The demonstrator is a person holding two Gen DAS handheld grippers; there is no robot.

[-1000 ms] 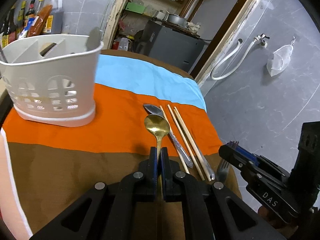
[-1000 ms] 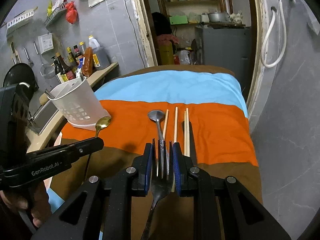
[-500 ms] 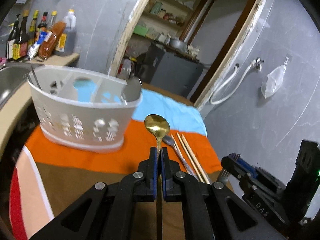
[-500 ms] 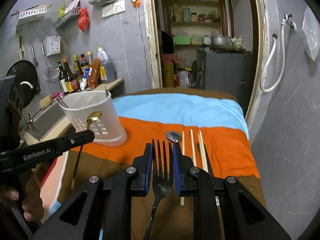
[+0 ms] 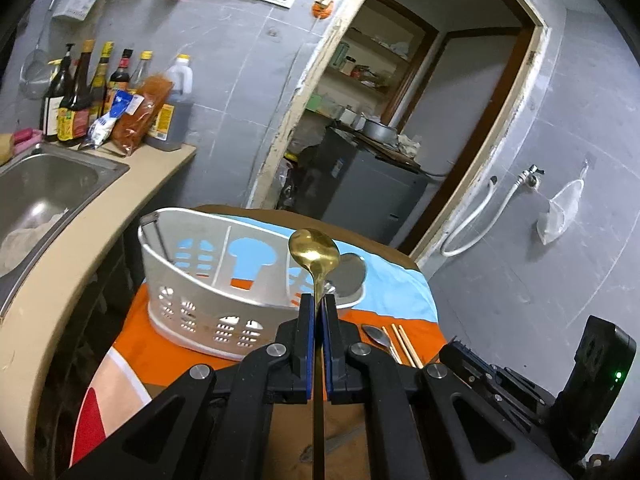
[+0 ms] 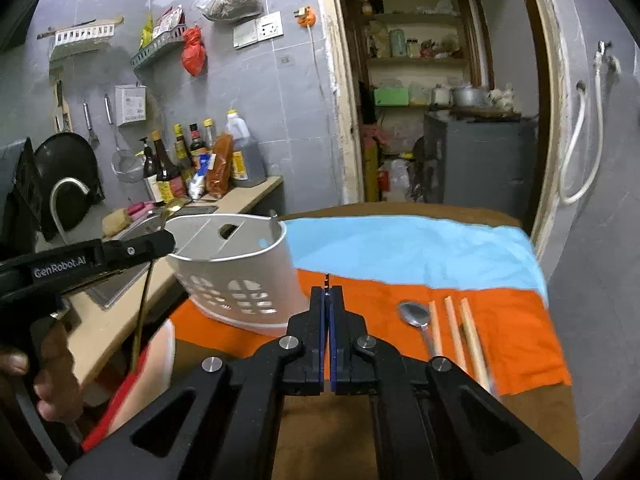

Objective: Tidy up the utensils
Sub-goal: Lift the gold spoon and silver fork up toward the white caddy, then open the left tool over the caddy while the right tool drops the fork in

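A: Where's the gold spoon (image 5: pixel 314 254)?

B: Pinched by the handle in the left gripper (image 5: pixel 316 300), jaws tight, bowl up over the caddy (image 5: pixel 192 280) rim.

A: Risks?

B: It could catch the rim or a divider and twist out. The grip is thin.

A: And the right gripper (image 6: pixel 327 291)?

B: Its jaws have just closed almost flat. Only a thin tip shows between them, probably the fork (image 6: pixel 327 278) edge-on. It may slip.

A: What's left?

B: A silver spoon (image 6: pixel 416 314) and chopsticks (image 6: pixel 468 328) on the striped cloth (image 6: pixel 400 252). The cloth could drag.

A: The room?

B: Sink (image 5: pixel 48 184) and bottles (image 5: pixel 80 96) on the counter (image 5: pixel 132 184), grey tiles, open pantry door.
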